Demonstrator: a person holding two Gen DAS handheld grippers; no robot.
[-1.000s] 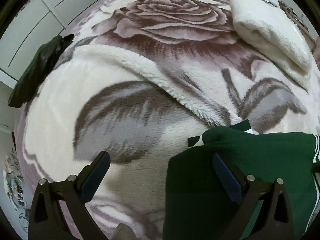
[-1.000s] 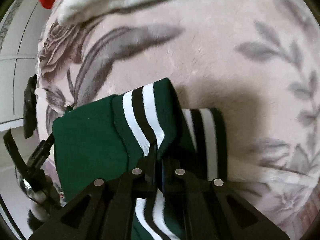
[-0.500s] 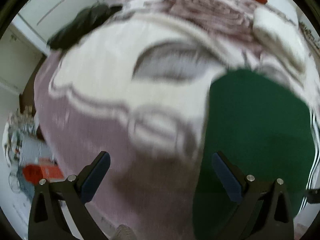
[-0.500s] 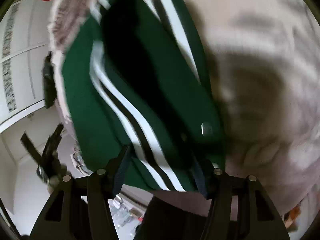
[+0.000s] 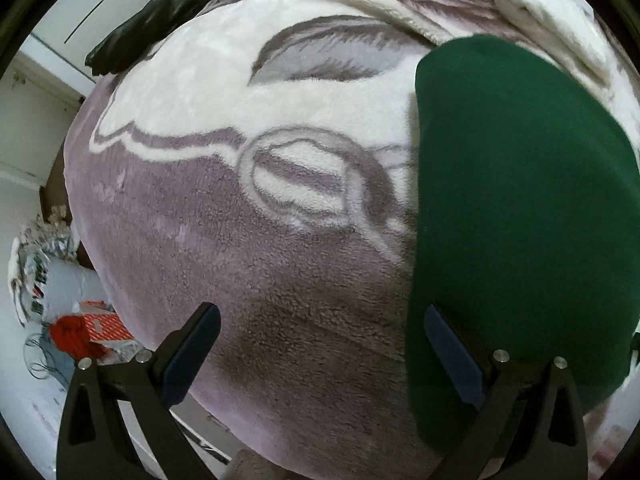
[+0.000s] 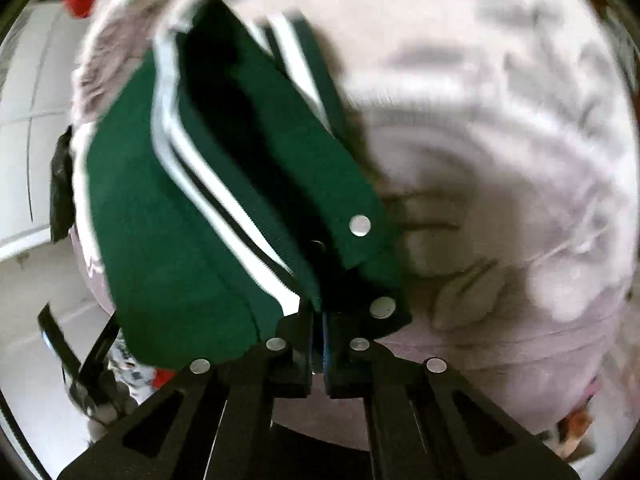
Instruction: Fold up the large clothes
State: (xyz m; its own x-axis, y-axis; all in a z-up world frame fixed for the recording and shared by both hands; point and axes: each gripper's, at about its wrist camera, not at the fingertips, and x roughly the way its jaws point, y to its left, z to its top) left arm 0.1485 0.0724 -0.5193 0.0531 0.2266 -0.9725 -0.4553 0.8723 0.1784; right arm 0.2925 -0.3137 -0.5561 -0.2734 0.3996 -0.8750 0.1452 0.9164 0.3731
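A folded dark green jacket [image 5: 520, 200] with white and black striped trim and metal snaps lies on a floral fleece blanket [image 5: 240, 200]. My left gripper [image 5: 320, 344] is open and empty, its right finger [image 5: 452, 352] at the jacket's near left edge. In the right wrist view my right gripper [image 6: 318, 320] is shut on the jacket's [image 6: 192, 200] striped hem and holds that edge up off the blanket [image 6: 500, 120]. The view is blurred by motion.
A black garment [image 5: 152, 24] lies at the blanket's far left edge. A folded white fleece [image 5: 552, 12] sits at the far right. The bed's edge drops to a cluttered floor [image 5: 72, 320] on the left. White cupboards stand behind.
The right gripper opened, then shut again on the striped hem and lifted it. The left gripper pulled back toward the bed's near edge, so more blanket shows.
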